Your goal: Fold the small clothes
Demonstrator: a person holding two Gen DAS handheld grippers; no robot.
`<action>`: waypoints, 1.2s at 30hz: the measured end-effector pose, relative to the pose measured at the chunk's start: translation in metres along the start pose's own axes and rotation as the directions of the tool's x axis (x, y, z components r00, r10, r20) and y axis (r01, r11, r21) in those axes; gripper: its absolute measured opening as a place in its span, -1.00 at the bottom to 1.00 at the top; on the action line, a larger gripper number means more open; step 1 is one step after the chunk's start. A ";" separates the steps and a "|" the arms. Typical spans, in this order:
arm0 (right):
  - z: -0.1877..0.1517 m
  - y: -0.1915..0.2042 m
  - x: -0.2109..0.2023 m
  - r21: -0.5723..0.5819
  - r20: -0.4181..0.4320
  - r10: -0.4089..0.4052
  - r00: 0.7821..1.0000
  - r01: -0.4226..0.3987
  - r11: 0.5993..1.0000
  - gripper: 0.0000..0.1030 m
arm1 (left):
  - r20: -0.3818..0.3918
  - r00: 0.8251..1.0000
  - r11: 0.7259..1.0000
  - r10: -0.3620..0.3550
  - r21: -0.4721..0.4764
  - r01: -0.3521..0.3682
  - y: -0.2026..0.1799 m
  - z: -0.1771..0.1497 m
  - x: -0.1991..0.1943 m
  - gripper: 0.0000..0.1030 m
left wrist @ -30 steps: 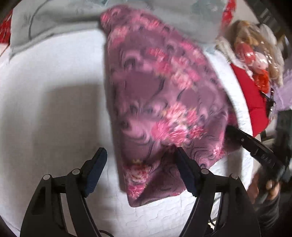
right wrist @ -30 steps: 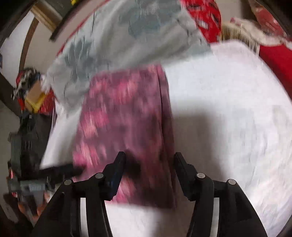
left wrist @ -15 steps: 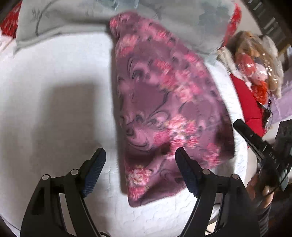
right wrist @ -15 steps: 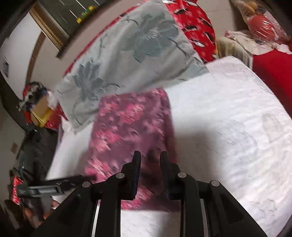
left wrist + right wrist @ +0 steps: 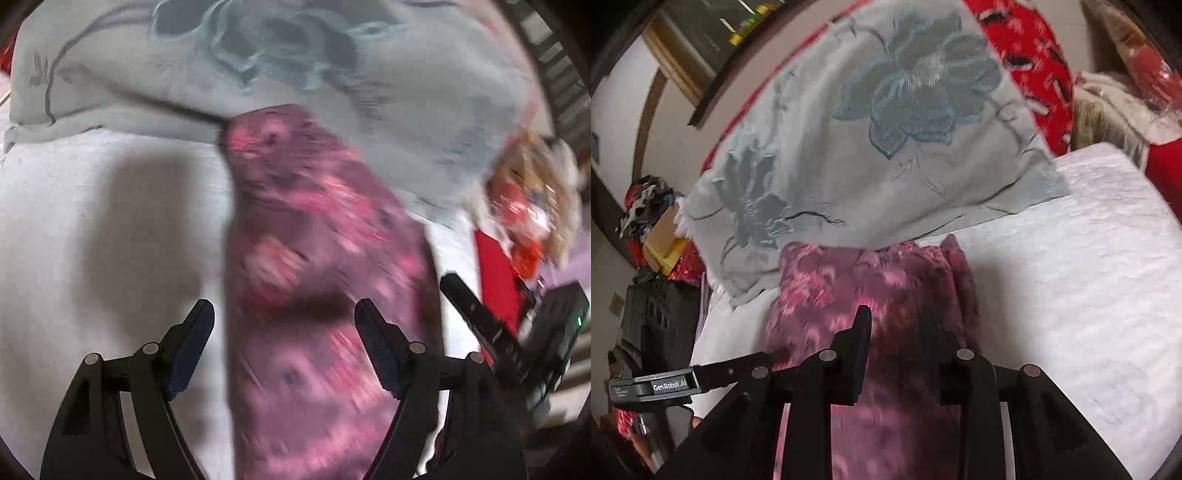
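Both claws hover over the garment [image 5: 325,295] lying on the bed [image 5: 92,229] below a pillow [image 5: 258,62] at 12 o'clock. Left claw [image 5: 284,350] gapes wide; right claw [image 5: 897,350] is partly parted, empty. Pinching bedsheet too could drag the fold askew

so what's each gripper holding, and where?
Left gripper is open and holds nothing. Right gripper looks open around the floral garment; no firm hold is visible.

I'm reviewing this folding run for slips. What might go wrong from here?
1. The garment's far end touches the grey pillow; pulling may drag it.
2. The left gripper is open around the garment, so only the right gripper may be gripping and the fold could skew.
3. Motion blur suggests speed; the cloth could slip.
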State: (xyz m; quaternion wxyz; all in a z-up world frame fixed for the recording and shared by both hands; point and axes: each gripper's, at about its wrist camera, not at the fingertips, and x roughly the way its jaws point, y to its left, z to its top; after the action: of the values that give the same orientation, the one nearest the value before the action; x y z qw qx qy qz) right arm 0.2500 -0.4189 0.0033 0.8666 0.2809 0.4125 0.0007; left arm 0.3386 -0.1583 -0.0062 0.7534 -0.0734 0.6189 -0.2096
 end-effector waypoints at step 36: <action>-0.036 0.000 -0.036 -0.048 -0.015 -0.019 1.000 0.018 0.999 -0.56 | 0.076 0.996 0.997 -0.041 0.075 0.036 0.002 -0.059 -0.049 -0.75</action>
State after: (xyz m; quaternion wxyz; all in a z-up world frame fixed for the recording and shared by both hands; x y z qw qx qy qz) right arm 0.2009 -0.4102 0.0105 0.8697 0.2564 0.4218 0.0047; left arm 0.2753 -0.1278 0.0243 0.7747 -0.0657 0.5798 -0.2437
